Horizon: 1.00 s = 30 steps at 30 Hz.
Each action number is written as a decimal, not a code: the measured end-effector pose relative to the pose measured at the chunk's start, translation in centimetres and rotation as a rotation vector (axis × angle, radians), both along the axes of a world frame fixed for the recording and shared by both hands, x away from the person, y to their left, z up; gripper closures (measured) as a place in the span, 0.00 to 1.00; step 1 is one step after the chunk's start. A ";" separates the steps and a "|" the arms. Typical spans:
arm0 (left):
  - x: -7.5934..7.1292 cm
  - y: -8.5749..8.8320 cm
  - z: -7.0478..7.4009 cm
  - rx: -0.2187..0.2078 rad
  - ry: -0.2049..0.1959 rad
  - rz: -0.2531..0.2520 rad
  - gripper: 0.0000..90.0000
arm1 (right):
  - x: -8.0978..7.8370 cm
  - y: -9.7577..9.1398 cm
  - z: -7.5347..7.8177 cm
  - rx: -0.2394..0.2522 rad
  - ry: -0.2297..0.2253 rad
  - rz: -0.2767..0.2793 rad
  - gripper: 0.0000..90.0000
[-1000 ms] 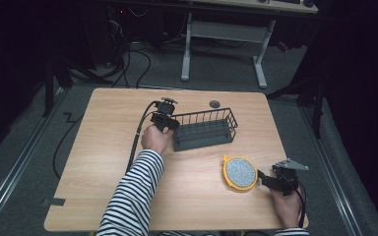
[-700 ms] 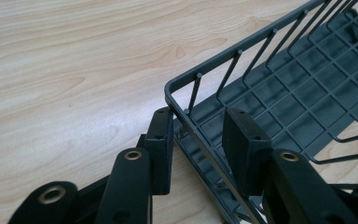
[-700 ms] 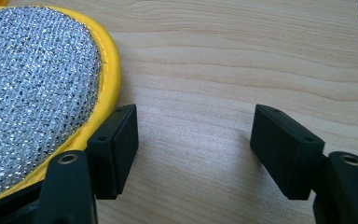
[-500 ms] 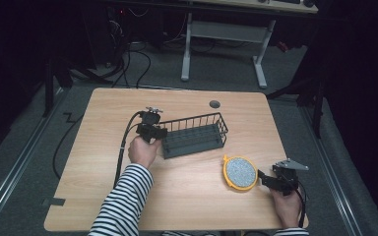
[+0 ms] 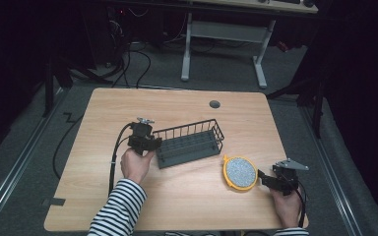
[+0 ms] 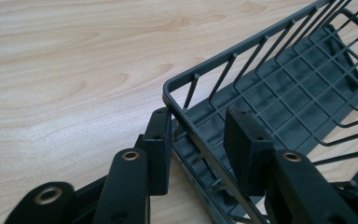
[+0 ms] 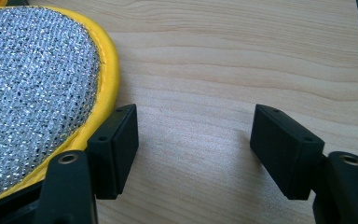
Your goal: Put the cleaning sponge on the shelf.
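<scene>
A dark grey wire basket lies on the wooden table, slanting up to the right. My left gripper is at its left end. In the left gripper view this gripper is open and straddles the basket's end rim, one jaw outside and one inside. A round scouring pad, silver mesh with a yellow rim, lies flat at the front right. My right gripper stands open just right of it. In the right gripper view that gripper holds nothing; its left jaw is against the pad's rim.
A round cable hole sits near the table's far edge. The left gripper's black cable runs down beside the striped sleeve. Behind the table stands a white desk frame on a grey floor.
The left gripper has moved left and towards the person, and the basket has come along and turned slightly. The right gripper and the scouring pad have stayed put.
</scene>
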State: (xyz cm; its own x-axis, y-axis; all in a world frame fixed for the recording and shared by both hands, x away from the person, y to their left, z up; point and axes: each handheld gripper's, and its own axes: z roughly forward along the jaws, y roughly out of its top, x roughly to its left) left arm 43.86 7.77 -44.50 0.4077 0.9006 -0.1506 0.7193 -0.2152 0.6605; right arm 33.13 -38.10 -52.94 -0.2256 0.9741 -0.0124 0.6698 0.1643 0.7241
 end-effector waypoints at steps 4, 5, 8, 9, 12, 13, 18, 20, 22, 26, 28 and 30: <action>-0.5 0.2 0.0 0.000 0.001 -0.001 0.70 | 0.0 0.0 0.0 -0.002 -0.001 0.001 0.36; -0.6 0.3 0.1 0.005 -0.002 -0.003 0.69 | 0.0 0.0 0.0 -0.003 0.000 0.000 0.36; -0.7 0.4 0.3 -0.001 -0.021 0.000 0.65 | 0.0 0.0 0.0 -0.004 -0.001 0.000 0.36; -0.8 0.6 0.5 -0.009 -0.033 0.007 0.60 | 0.0 0.0 0.0 -0.003 -0.001 -0.001 0.36; -0.9 1.2 1.0 -0.051 -0.052 0.019 0.52 | 0.0 0.0 0.0 -0.004 -0.001 -0.001 0.36; -1.0 1.4 1.1 -0.054 -0.056 0.019 0.51 | 0.0 0.0 0.0 -0.004 -0.001 -0.001 0.36; -1.5 2.2 1.6 -0.058 -0.071 0.010 0.47 | 0.0 0.0 0.0 -0.004 -0.001 -0.002 0.36; -2.2 3.1 1.7 -0.070 -0.087 0.011 0.46 | 0.0 0.0 0.0 -0.004 0.000 -0.002 0.36; -2.5 3.5 1.8 -0.083 -0.094 0.014 0.45 | 0.0 0.0 0.0 -0.004 0.000 -0.002 0.36; -3.5 5.2 1.5 -0.092 -0.115 0.032 0.40 | 0.0 0.0 0.0 -0.001 -0.001 0.003 0.38; -4.4 6.6 0.9 -0.107 -0.123 0.045 0.39 | 0.0 -0.1 0.0 0.001 -0.004 0.003 0.40; -5.1 7.6 0.3 -0.110 -0.121 0.060 0.39 | 0.0 0.0 0.0 0.006 -0.003 -0.005 0.41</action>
State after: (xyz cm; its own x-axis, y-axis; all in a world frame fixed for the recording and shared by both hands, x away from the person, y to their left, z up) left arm 38.74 15.35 -44.21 0.3753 0.9046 -0.2021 0.6423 -0.0965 0.7604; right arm 33.13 -38.14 -52.93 -0.2203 0.9754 -0.0074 0.6688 0.1566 0.7268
